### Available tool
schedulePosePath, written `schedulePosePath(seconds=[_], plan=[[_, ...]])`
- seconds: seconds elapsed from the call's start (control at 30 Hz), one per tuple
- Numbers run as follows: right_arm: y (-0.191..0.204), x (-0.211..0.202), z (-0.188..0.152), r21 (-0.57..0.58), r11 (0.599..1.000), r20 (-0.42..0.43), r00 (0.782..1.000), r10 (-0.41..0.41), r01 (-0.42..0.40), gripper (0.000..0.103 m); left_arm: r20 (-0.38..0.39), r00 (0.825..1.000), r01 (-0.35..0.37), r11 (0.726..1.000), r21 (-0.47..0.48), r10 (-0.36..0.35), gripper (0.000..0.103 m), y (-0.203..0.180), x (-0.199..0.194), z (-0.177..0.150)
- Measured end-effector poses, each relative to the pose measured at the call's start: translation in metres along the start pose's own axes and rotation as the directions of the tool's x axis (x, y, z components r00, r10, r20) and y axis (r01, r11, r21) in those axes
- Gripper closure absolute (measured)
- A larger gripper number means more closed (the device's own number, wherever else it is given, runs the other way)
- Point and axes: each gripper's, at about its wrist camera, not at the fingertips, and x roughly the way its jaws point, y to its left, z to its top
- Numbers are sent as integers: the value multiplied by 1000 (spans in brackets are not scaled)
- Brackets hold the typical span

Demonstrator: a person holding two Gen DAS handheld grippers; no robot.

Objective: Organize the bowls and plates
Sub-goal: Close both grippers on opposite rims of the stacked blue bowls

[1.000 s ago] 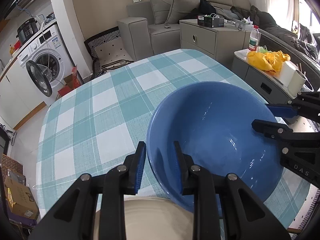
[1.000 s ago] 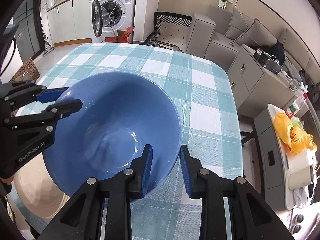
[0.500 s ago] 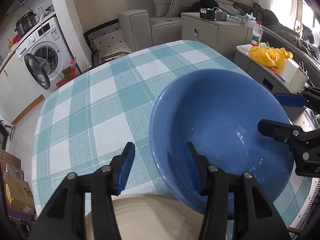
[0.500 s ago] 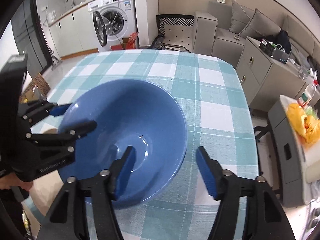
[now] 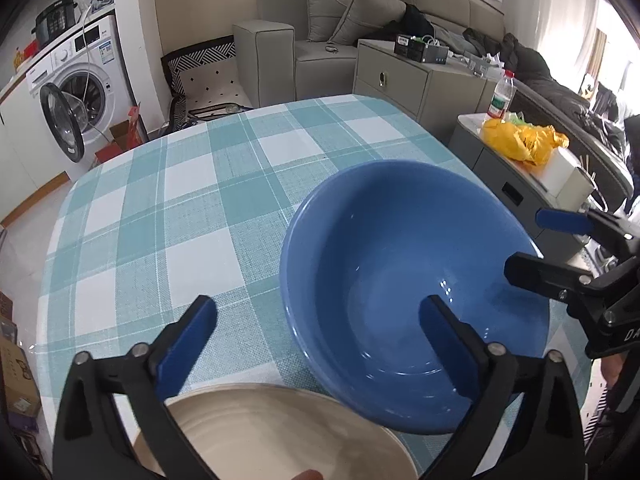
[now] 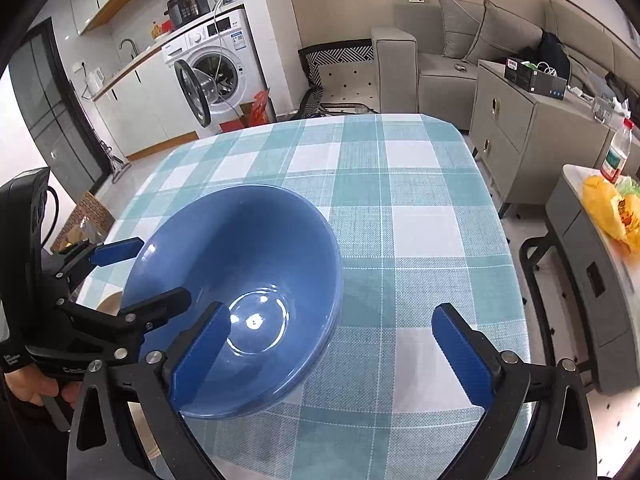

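Checked tablecloth (image 5: 192,216) spread over table; washing machine (image 6: 216,68) door left open; yellow bag (image 5: 520,140) laid beside bottle (image 5: 502,96).

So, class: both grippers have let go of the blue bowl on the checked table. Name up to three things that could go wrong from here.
1. The blue bowl seems to lean on the cream plate, so it may rock or slide.
2. Each gripper, left gripper and right gripper, has just been opening, with one finger inside the bowl; pulling back carelessly could catch the rim.
3. Bowl and plate sit near the table edge.
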Motion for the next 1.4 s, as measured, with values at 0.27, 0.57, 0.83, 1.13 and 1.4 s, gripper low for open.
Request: schedulePosePath(seconds=[0.27, 0.57, 0.83, 1.13, 1.4], plan=[[-5, 0, -4, 31, 999, 4, 999, 32, -32, 1, -7, 1000, 8, 999, -43, -8, 0, 7, 1, 2], [-9, 13, -5, 85, 993, -12, 997, 81, -80, 1, -30, 1000, 6, 997, -76, -8, 0, 16, 8, -1], [-5, 22, -9, 104, 987, -27, 991, 130, -127, 2, -25, 999, 27, 997, -78, -29, 7, 17, 10, -2], [-2, 30, -12, 107, 982, -60, 985, 160, -153, 29, -17, 999, 50, 997, -59, -51, 21, 12, 9, -3], [-3, 30, -15, 121, 978, -58, 983, 175, -167, 42, -22, 998, 62, 996, -67, -64, 40, 11, 10, -3]])
